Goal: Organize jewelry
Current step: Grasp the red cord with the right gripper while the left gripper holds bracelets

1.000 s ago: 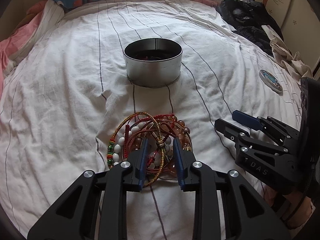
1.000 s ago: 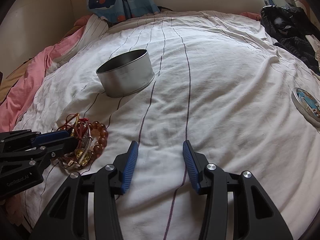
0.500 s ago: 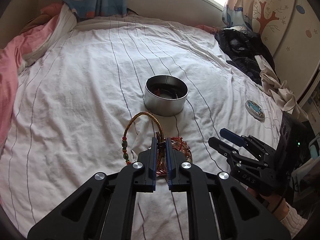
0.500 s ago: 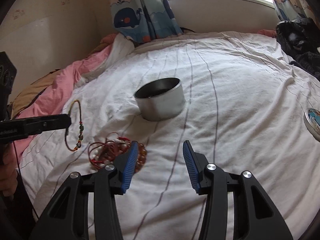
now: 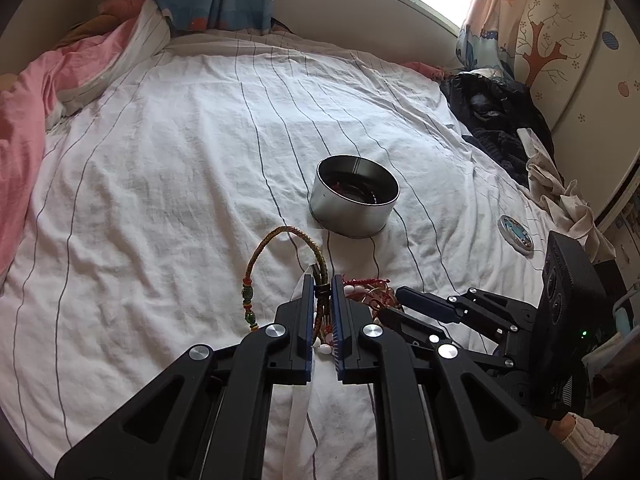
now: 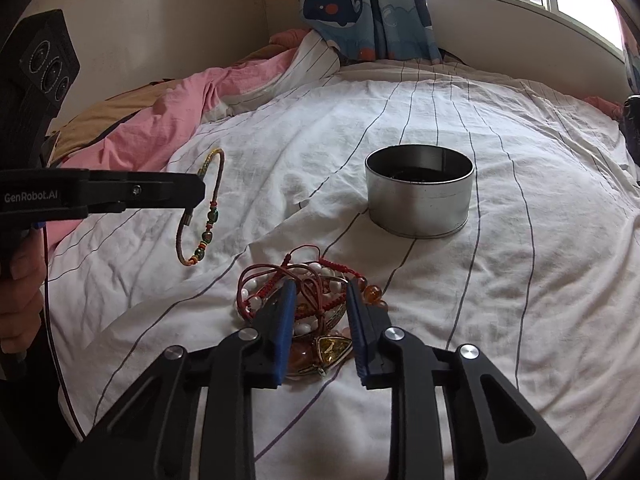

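The left gripper (image 5: 322, 312) has its fingers pinching the braided cord bracelet (image 6: 202, 208) at its clasp end. The loop hangs clear of the bed (image 6: 500, 288), long axis roughly vertical, its green beads down one side. The open metal tin (image 6: 419, 196) stands farther along the bed, ahead and to the right of that bracelet.

The right gripper (image 6: 320, 312) has just been closing; its fingers straddle the tangled heap of bead bracelets (image 6: 308, 300) lying between them on the sheet. Whether they already press on it I cannot tell. The heap sits nearer this hand, with no clear long axis.
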`<action>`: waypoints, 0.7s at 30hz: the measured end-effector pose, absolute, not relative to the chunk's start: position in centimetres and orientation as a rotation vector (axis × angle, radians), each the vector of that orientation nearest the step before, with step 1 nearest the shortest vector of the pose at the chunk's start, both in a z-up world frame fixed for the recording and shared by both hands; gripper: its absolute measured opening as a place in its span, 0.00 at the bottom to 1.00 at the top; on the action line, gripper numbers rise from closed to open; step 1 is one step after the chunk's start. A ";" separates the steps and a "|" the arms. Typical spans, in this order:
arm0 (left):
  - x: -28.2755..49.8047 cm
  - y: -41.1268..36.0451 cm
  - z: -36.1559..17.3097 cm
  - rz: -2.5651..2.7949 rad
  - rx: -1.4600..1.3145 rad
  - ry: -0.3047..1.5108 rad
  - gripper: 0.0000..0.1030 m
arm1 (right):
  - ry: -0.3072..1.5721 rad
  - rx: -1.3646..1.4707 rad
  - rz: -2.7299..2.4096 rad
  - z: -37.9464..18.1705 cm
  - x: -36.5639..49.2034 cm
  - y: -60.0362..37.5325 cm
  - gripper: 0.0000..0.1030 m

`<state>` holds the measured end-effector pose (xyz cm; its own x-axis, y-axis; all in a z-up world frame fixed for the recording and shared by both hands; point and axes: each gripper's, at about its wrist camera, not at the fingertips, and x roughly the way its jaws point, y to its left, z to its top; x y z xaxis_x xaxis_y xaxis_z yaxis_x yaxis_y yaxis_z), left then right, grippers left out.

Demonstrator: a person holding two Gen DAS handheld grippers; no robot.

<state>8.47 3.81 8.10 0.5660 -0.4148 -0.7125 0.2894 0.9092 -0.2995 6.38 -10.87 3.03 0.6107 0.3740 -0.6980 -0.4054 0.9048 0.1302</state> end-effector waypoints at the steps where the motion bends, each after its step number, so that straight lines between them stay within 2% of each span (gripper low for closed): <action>1: 8.5 3.8 8.0 -0.415 -0.154 0.877 0.07 | 0.810 -0.047 0.454 2.8 6.5 -10.8 0.16; 3: 8.5 3.8 7.9 -0.413 -0.153 0.879 0.07 | 0.814 -0.045 0.457 2.6 6.4 -10.8 0.06; 15: 7.5 2.2 10.0 -0.495 -0.159 0.789 0.07 | 0.673 0.384 0.526 7.2 5.4 -17.5 0.05; 21: 7.9 -0.5 11.9 -0.559 -0.167 0.723 0.07 | 0.590 0.440 0.461 10.3 5.5 -20.2 0.05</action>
